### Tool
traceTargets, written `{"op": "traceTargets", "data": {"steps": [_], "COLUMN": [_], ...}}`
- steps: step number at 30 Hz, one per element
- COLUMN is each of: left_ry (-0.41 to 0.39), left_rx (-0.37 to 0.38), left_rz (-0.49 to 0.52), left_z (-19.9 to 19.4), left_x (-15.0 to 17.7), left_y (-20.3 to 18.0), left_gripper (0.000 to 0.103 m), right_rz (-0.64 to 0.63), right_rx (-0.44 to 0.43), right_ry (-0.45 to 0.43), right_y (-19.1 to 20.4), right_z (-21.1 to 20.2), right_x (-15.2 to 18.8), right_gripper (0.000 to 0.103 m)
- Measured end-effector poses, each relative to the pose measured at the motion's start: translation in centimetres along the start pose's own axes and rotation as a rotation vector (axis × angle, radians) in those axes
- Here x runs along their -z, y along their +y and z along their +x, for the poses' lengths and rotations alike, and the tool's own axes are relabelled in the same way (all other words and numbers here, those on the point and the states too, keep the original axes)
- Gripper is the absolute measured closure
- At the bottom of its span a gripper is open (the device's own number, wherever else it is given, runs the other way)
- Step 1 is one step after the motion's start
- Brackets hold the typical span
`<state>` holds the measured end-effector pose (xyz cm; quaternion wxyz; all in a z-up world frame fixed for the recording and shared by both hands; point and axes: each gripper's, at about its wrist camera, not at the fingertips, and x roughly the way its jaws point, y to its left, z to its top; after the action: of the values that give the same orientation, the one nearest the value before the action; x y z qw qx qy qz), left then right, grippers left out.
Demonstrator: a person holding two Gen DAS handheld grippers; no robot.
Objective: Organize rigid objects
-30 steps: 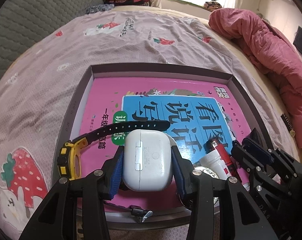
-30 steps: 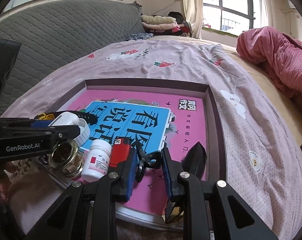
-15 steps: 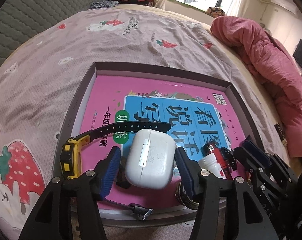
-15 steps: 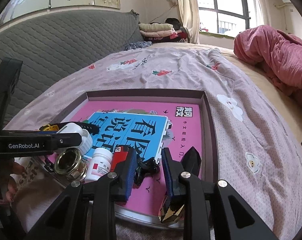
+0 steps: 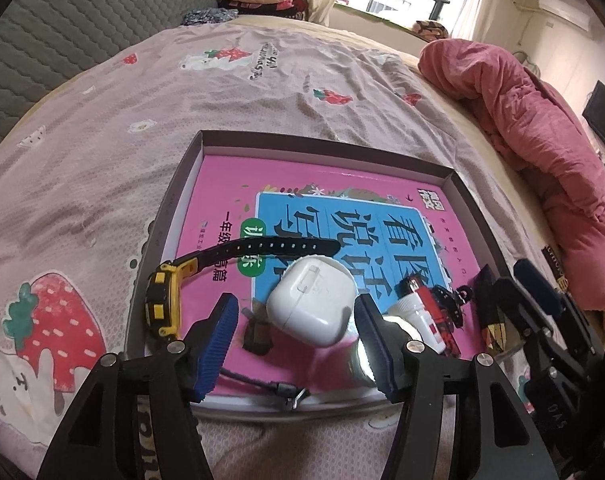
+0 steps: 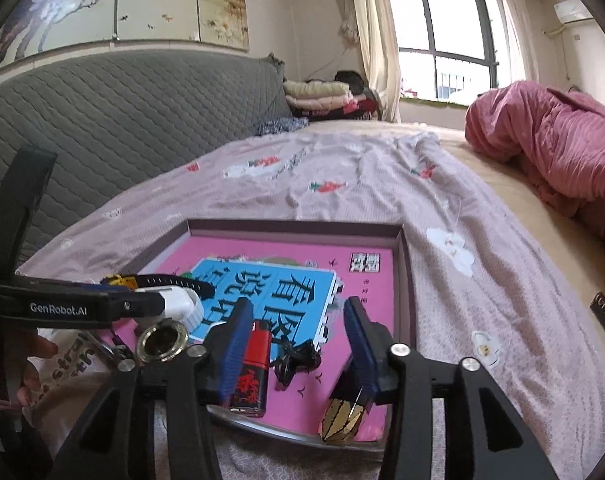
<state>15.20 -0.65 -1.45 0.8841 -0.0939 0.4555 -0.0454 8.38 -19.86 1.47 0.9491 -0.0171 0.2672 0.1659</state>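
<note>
White earbud case is flanked, untouched, by the opening left gripper; a black clip lies between the opening right gripper pads, crowded by a red lighter.

You've got a white earbud case, yellow-black watch, red lighter – pink-and-blue book, strawberry-print pink sheet

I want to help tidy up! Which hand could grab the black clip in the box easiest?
The right gripper, probably. The black clip lies right between its opening jaws, untouched, beside the red lighter. The left gripper sits around the white case, farther from the clip.
</note>
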Motion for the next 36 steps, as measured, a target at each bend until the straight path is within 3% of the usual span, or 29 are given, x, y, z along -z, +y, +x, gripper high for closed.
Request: {"op": "traceTargets", "data": {"steps": [8,11,16,19,30,36], "left_ry": [-0.021,-0.029,-0.034,-0.023,-0.044,-0.077], "left_rx": [0.016,0.020,0.030,0.035,0.051,0.021], "left_rz": [0.029,0.036,0.047,0.075,0.069,0.094], "left_z": [-2.0,-2.7,-4.0,-4.5,-7.4,-9.2], "left_x": [0.7,1.1,2.6,3.6,5.2,5.4], "left_y": [-1.0,-1.2,-1.8,-2.2,-1.3,-0.9], "left_gripper": [0.041,0.041,0.040,0.031,0.029,0.028], "right_rz": [-0.032,-0.027,-0.017,-0.009,-0.056,-0.067], "right_rx": [0.037,0.043,0.060,0.074,0.124,0.147], "right_ry": [-0.061,-0.072,-0.040,-0.044,0.010,0.024], "right_y": [1.4,2.1,2.9,3.3,6.0,7.1], "right_z": [-3.1,-4.1,-4.9,-5.7,-7.9,-9.3], "right_x": [0.1,0.0,0.0,-0.1,1.1,1.4], "right_gripper": [0.053,0.046,0.046,0.045,0.045,0.045]}}
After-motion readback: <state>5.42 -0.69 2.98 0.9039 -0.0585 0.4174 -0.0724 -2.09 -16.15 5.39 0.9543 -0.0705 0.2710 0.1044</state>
